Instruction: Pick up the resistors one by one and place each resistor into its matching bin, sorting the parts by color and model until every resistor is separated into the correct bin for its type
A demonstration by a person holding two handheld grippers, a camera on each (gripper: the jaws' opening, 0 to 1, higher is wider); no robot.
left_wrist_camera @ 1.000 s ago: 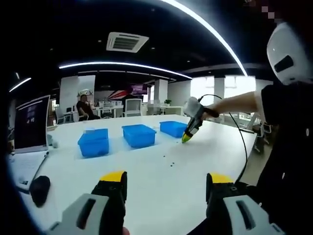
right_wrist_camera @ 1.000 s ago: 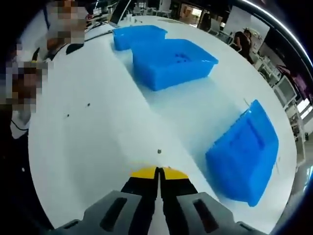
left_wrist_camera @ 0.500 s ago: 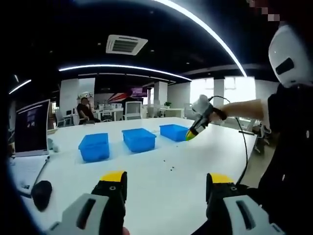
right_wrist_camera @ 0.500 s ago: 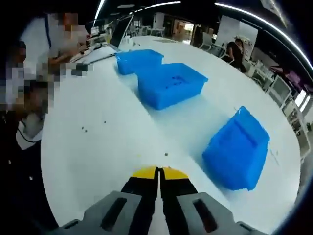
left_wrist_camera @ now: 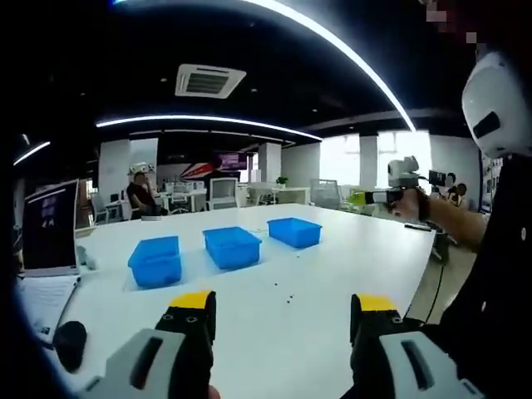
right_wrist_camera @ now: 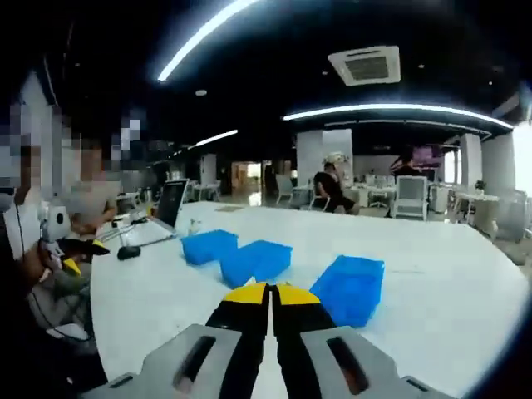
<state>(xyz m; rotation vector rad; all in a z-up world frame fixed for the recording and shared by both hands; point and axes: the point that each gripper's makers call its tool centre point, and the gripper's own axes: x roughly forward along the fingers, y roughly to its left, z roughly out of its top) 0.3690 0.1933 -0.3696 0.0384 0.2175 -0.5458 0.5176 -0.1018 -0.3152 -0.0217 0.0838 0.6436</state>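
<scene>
Resistors [left_wrist_camera: 288,295]: tiny dark specks loose on the white table [left_wrist_camera: 274,332], in front of the bins, well apart from both grippers. Too small to tell colour or model.

Table is big and round-edged. Three blue bins in a row on it: left bin [left_wrist_camera: 155,261], middle bin [left_wrist_camera: 233,247], right bin [left_wrist_camera: 295,232], each near the next, not touching in the left gripper view. Contents cannot be told.

Laptop [left_wrist_camera: 48,228] stands at the table's left edge, a dark mouse [left_wrist_camera: 68,342] just in front of it.

Left gripper [left_wrist_camera: 281,309]: low over the table, jaws spread wide, nothing between them.

Right gripper [right_wrist_camera: 271,291]: jaws pressed together, yellow tips touching; whether a resistor is pinched between them cannot be told. In the left gripper view it is held up off the table at right, beyond the right bin.
</scene>
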